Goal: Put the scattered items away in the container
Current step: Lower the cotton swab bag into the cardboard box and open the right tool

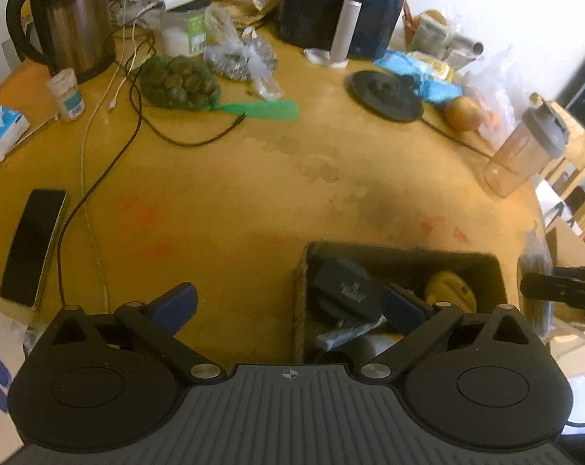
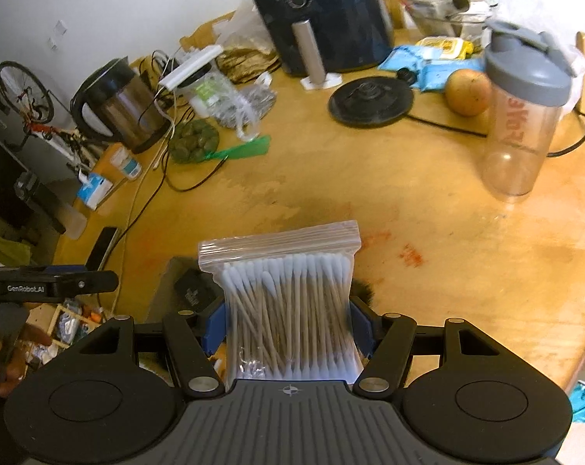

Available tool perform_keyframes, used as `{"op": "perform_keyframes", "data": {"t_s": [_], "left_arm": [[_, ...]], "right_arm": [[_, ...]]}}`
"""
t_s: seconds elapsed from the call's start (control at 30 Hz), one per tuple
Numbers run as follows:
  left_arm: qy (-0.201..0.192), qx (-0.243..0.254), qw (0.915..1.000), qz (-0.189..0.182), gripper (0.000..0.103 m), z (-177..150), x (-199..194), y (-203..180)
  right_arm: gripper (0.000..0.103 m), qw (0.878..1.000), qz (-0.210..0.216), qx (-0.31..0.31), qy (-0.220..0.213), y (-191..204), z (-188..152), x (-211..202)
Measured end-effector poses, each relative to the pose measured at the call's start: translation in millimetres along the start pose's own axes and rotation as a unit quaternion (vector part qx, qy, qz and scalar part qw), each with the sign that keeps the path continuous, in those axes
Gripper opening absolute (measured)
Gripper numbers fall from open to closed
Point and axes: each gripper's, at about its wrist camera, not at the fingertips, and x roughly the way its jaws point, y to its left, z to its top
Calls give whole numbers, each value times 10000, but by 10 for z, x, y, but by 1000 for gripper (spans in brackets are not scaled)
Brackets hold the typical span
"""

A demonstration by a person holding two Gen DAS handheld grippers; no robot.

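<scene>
My right fingers pinch the clear zip bag of cotton swabs mid-body, light but squishy and slippery, left fingers spread over the dark box.

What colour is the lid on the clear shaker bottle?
Grey. The lid on the shaker bottle shows best in the right wrist view.
</scene>
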Motion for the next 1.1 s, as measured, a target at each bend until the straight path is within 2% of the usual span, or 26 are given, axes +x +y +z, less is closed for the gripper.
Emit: {"op": "perform_keyframes", "data": {"t_s": [0.13,0.27,0.33,0.37,0.4,0.63,0.77,0.93,1.0,1.1], "left_arm": [[142,105,9998,-28,103,-57,9,48],[310,419,9986,-52,103,-105,48,17],[320,546,9980,-31,103,-117,47,-6],[325,614,9976,-22,103,-120,45,-18],[339,698,9970,-7,103,-120,45,-33],[235,1061,9940,157,103,-77,7,-109],[-104,1443,9879,556,103,-39,-56,-222],[-510,1691,9822,644,103,24,-129,-332],[-598,1672,9819,661,103,58,-143,-363],[-771,1671,9806,682,103,98,-170,-420]], "right_arm": [[67,9996,43,262,61,86,-46,36],[68,9990,-86,427,96,131,-73,53],[81,9978,-179,612,172,116,-96,105],[96,9969,-228,727,207,105,-110,138],[100,9961,-259,824,192,89,-126,151],[103,9944,-425,957,136,103,-134,168],[103,9965,-592,576,-136,195,-103,85],[103,9962,-768,111,-400,323,-13,-7],[103,9939,-952,-26,-564,367,27,-48],[103,9847,-1476,-298,-874,433,85,-108]]}}
